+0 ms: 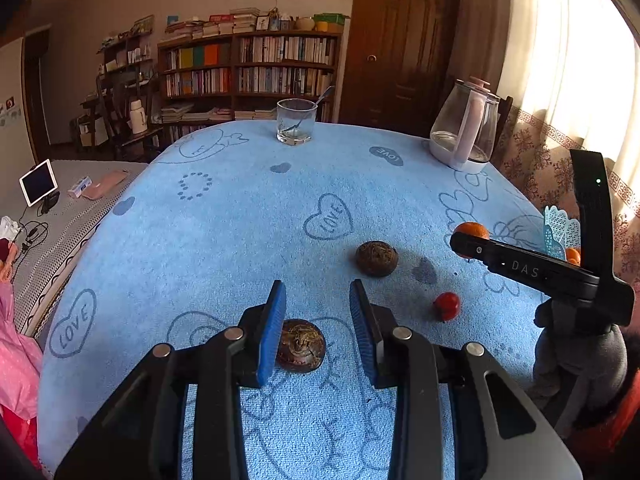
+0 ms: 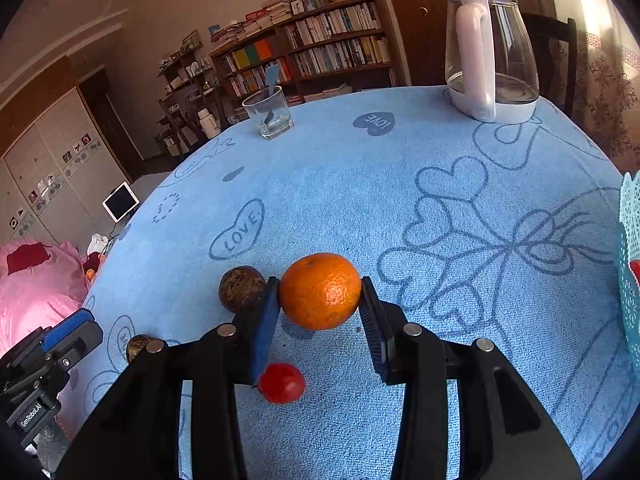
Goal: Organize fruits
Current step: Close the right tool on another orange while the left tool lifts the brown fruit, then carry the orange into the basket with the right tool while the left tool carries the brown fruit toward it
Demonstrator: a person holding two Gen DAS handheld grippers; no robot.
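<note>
Here the right gripper (image 2: 320, 300) has the orange (image 2: 320, 290) pinched between its jaws, both pads pressed against the fruit's sides at their tips. The orange appears lifted clear of the counter (image 2: 360, 184), though its underside is hard to judge. The coming move turns on the basket (image 2: 630, 264): it stands at the counter's right edge, to the right of these jaws and well apart from them, so the carry should run sideways to the right. The right gripper is plainly the nearer one to it. The orange is round, so no long axis matters for the release.

The left gripper (image 1: 318, 312) hangs low over the counter with jaws spread and nothing in them. A brown fruit (image 1: 301, 345) lies just under and between them, near the left pad, and seems to be its next pick.

Counted: one orange in the jaws; two brown fruits on the counter, the second (image 1: 377, 258) further out, beside the right gripper's left jaw; one small red fruit (image 1: 447, 305) loose on the cloth. The basket already holds something orange and something red, too hidden to count. A glass (image 1: 296, 121) and a kettle (image 1: 464, 128) stand at the far side, out of the way.
</note>
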